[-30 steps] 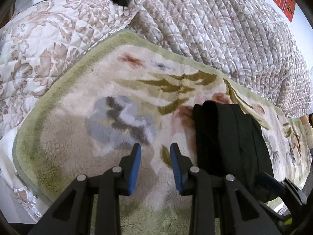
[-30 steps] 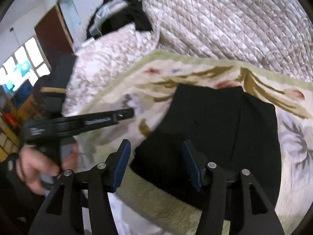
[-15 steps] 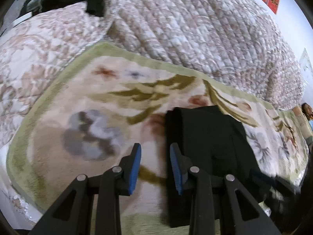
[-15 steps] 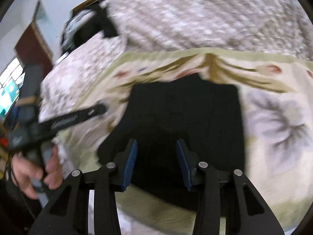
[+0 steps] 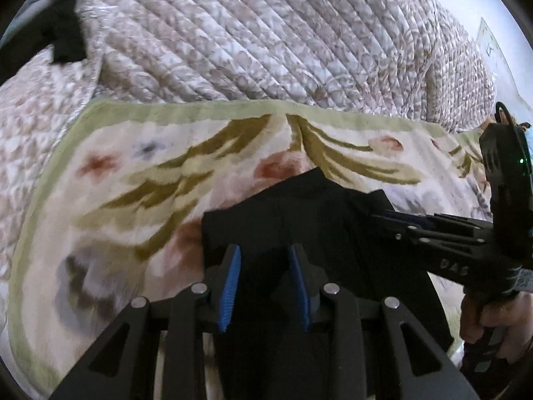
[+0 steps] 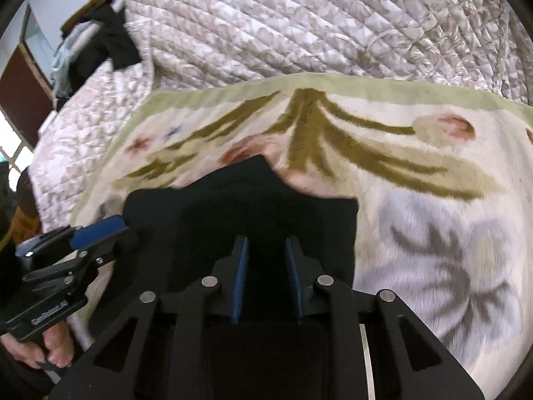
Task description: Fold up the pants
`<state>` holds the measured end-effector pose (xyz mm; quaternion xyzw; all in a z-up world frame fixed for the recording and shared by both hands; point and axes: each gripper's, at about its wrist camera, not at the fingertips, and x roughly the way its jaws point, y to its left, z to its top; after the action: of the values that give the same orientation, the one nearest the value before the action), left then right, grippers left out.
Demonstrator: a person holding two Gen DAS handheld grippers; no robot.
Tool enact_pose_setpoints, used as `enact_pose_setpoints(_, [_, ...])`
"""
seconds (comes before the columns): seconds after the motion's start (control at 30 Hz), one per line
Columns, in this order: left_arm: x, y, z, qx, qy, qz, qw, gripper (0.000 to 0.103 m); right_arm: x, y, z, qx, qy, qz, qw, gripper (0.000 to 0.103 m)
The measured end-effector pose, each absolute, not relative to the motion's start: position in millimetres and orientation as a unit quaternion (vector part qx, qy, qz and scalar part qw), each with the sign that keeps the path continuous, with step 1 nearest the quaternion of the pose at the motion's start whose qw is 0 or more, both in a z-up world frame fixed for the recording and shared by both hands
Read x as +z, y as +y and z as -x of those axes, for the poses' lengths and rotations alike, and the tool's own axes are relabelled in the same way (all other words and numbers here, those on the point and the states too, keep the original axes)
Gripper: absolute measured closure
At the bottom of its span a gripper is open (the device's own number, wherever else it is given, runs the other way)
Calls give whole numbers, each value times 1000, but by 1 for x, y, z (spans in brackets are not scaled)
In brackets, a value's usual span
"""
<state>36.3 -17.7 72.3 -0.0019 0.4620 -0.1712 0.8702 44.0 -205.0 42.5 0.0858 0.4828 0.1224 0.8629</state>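
Note:
The black pants (image 5: pixel 299 213) lie folded in a compact pile on a floral fleece blanket (image 5: pixel 140 173). My left gripper (image 5: pixel 265 260) hovers over the pile's near left part, jaws open with a gap, nothing between them. My right gripper (image 6: pixel 265 253) is over the pants (image 6: pixel 233 200) too, jaws open a little and empty. The right gripper (image 5: pixel 413 223) shows from the side in the left wrist view, over the pile's right edge. The left gripper (image 6: pixel 96 233) shows at the pile's left edge in the right wrist view.
A quilted beige bedspread (image 5: pixel 266 33) rises behind the blanket (image 6: pixel 433 200). Dark clothes (image 6: pixel 106 46) lie at the far left by the headboard. A brown door and a window are at the far left in the right wrist view.
Both grippers have moved in over the black pile, the left from the bare blanket on its left. The right gripper's jaws have narrowed. The pants lie much as before.

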Motion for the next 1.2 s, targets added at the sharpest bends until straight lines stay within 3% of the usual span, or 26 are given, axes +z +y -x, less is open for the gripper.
enact_pose_setpoints(0.13, [54,-17,-48,-165,473,4,865,69,32,-227,-53,97,486,-119,860,80])
enact_pose_setpoints(0.33, [54,-13,-50,-162,473,11,866,58,39,-232,-49,90,475,-125,866,80])
enact_pose_setpoints(0.77, [69,-11,-27,-159,438,-10,884,58,64,-217,-8,112,444,-82,885,79])
enact_pose_setpoints(0.97, [63,-13,-22,-156,434,-21,887,53,45,-207,-4,96,465,-49,879,79])
enact_pose_setpoints(1.07, [53,-11,-24,-153,448,-15,881,48,39,-210,-6,104,476,-65,871,68])
enact_pose_setpoints(1.17, [51,-6,-23,-149,444,-15,883,36,43,-212,-5,92,473,-61,874,50])
enact_pose_setpoints(1.2, [50,-5,-23,-146,443,-15,884,30,43,-212,-4,85,471,-57,876,50])
